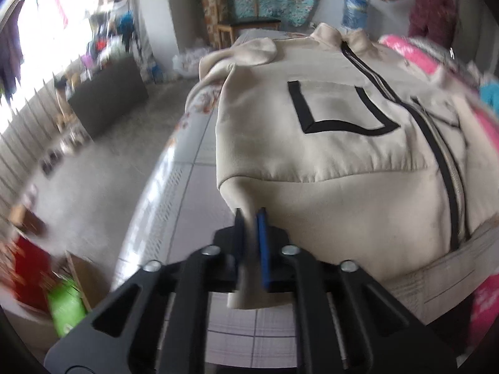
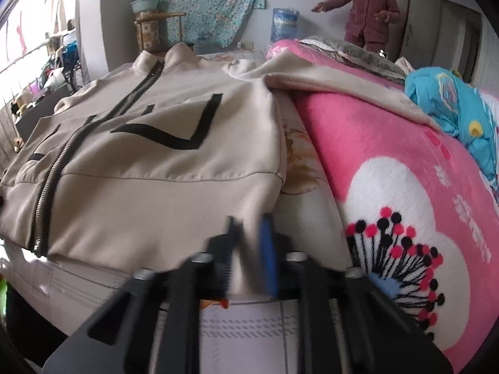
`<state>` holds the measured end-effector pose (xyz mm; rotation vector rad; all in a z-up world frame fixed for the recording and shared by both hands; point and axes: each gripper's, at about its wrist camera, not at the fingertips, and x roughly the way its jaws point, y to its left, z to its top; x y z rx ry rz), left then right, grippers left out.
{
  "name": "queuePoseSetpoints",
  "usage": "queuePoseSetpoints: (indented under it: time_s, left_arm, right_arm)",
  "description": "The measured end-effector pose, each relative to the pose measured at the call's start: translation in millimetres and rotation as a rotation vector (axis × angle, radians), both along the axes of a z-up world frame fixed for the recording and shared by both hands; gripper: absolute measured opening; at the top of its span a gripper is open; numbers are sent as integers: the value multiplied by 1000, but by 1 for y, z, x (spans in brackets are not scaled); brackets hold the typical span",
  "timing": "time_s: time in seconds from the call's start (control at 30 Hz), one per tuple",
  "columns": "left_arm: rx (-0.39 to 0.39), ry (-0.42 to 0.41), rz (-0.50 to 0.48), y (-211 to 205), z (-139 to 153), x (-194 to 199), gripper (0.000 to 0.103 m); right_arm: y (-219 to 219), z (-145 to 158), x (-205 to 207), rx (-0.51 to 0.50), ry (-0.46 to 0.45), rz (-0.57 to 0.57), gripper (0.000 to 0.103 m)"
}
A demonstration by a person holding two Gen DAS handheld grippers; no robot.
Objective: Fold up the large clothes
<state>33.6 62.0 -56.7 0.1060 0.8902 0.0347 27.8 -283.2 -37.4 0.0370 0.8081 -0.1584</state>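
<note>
Left tongs and right tongs both clenched on hem corners of beige jacket, flat on bed

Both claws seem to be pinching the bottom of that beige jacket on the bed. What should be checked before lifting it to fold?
1. Left gripper shut on the jacket hem corner: ok.
2. Right gripper shut on the other hem corner: ok.
3. Zipper closed: ok.
4. Jacket body flat: ok.
5. Sleeve free: not ok, it drapes over the pink blanket.
6. How much fabric each grip holds: cannot tell.
</note>
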Motion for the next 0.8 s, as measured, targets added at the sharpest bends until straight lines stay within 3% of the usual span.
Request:
queuePoseSetpoints:
  time_s: [0.27,0.43,0.57,0.7,0.77,0.8]
  left_arm:
    - [24,-84,-75,-3,42,-32,4]
    - [15,-27,-82,7,46,-62,4]
    - [-45,59,-61,20,28,-81,9]
    - [-134,101,-31,41,18,-83,15]
    - [-193,73,-19,55,27,-79,27]
    - [-208,53,-10,62,33,-76,30]
  right_arm:
    - [-7,38,-39,51,-70,9,5]
    - [-5,43,-74,43,-41,10,5]
    - [-5,27,-94,47,59,17,7]
    - [-5,34,-99,27,74,26,26]
    - [1,50,-98,20,22,52,50]
    - [8,59,-92,8,-8,75,54]
